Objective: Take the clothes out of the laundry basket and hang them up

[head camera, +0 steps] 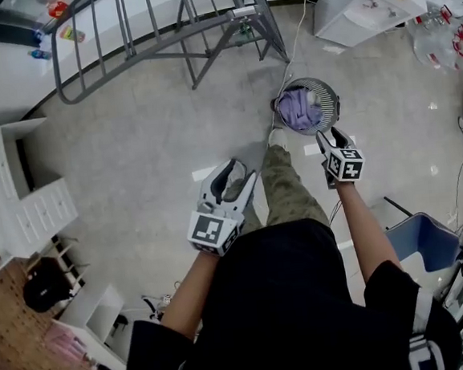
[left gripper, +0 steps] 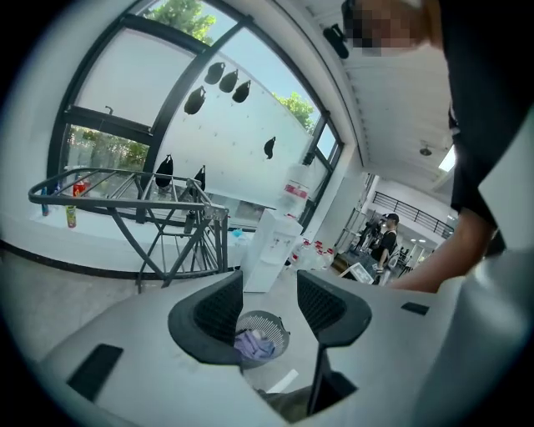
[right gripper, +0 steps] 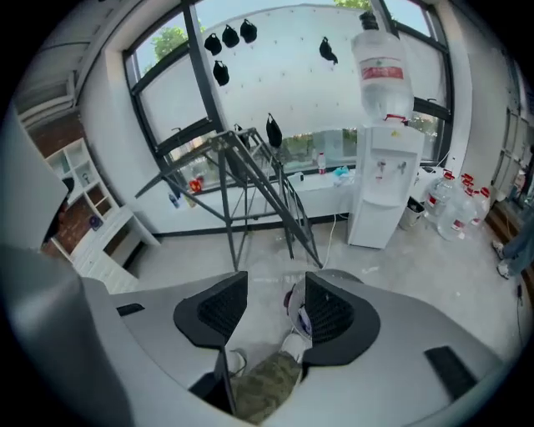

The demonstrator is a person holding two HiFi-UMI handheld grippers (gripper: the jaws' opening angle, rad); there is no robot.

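A round wire laundry basket (head camera: 326, 91) stands on the floor ahead of me, holding lavender clothes (head camera: 299, 108). My right gripper (head camera: 332, 136) hovers just at the basket's near rim, jaws open and empty. My left gripper (head camera: 241, 172) is lower left of the basket, over the floor beside my leg, also open and empty. In the left gripper view the basket (left gripper: 273, 322) and its clothes (left gripper: 253, 344) show in the gap of the left gripper (left gripper: 267, 305). In the right gripper view the right gripper (right gripper: 275, 310) frames bare floor, and the basket (right gripper: 295, 302) is mostly hidden behind the right jaw.
A grey metal drying rack (head camera: 153, 30) stands beyond the basket, with a cord trailing on the floor near it. White shelving (head camera: 23, 198) is at the left, a white cabinet (head camera: 369, 3) with water bottles at the far right, and a blue bin (head camera: 426, 240) at my right side.
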